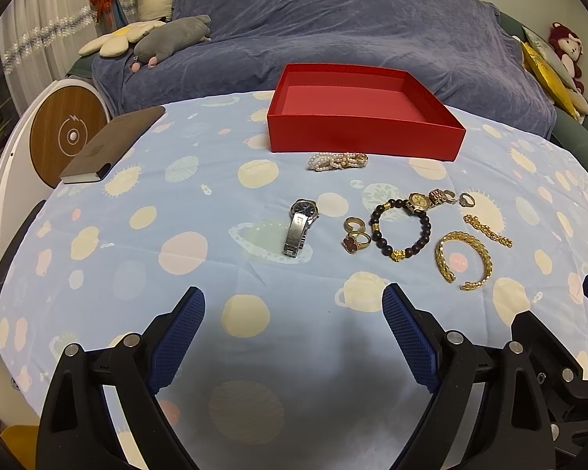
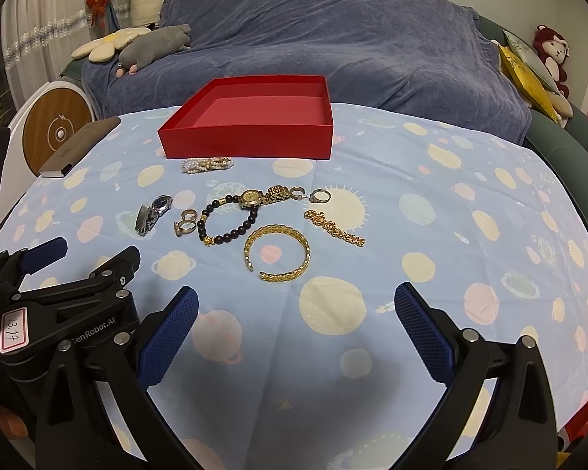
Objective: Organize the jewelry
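Lying loose on the bench (image 1: 215,266), the jewelry sits in a cluster in front of an empty red box (image 1: 366,111) that stands at the far side of the patterned blue cloth. A pearl bracelet (image 1: 338,161) rests just beside the box's front wall. Nearer, a silver watch (image 1: 300,227) lies apart to the left of the rest. Next to it come two rings, a plain gold one (image 1: 353,223) and one with a red stone (image 1: 356,242), touching each other. A dark bead bracelet (image 1: 401,231) lies beside them, with a gold watch (image 1: 423,199) touching its far edge. A small silver ring (image 1: 466,199) sits further right, near a short gold chain (image 1: 488,231), and an open gold bangle (image 1: 464,260) lies nearest the camera.

The left gripper (image 1: 294,337) hovers over bare cloth short of the silver watch, its blue fingers (image 1: 176,346) spread wide and holding nothing. The right gripper (image 2: 296,333) hovers likewise in front of the bangle, fingers (image 2: 425,337) wide apart and empty.

A brown notebook (image 1: 109,145) lies at the bench's left edge. Behind the bench stands a sofa (image 1: 333,27) under a blue throw, with plush toys at both ends.
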Demonstrator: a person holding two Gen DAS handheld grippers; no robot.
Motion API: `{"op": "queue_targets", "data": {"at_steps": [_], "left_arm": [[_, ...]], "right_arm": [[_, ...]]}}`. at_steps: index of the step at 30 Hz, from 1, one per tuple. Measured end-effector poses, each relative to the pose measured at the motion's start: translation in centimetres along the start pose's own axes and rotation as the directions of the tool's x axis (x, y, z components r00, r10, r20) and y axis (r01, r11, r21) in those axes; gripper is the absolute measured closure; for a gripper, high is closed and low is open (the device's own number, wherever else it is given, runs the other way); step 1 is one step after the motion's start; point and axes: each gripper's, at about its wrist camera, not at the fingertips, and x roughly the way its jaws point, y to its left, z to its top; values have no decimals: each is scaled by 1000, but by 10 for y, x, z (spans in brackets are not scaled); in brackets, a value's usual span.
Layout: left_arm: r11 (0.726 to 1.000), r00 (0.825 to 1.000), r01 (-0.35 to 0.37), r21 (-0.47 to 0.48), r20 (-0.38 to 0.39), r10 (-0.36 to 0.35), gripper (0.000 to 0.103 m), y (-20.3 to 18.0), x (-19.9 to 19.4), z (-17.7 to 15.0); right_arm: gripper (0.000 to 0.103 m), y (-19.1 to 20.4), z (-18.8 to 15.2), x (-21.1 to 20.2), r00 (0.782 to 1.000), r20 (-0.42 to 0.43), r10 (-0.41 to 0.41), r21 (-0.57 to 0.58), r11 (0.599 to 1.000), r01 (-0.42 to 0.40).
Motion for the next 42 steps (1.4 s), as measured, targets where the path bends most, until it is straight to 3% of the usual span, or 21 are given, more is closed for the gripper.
{"op": "queue_targets", "data": {"at_steps": [42], "left_arm": [[1000, 1000, -2, -4, 2, 2, 14, 5, 1, 2]], "right_arm": [[5, 0, 0, 0, 1000, 1, 1, 1, 1000, -1]]}}
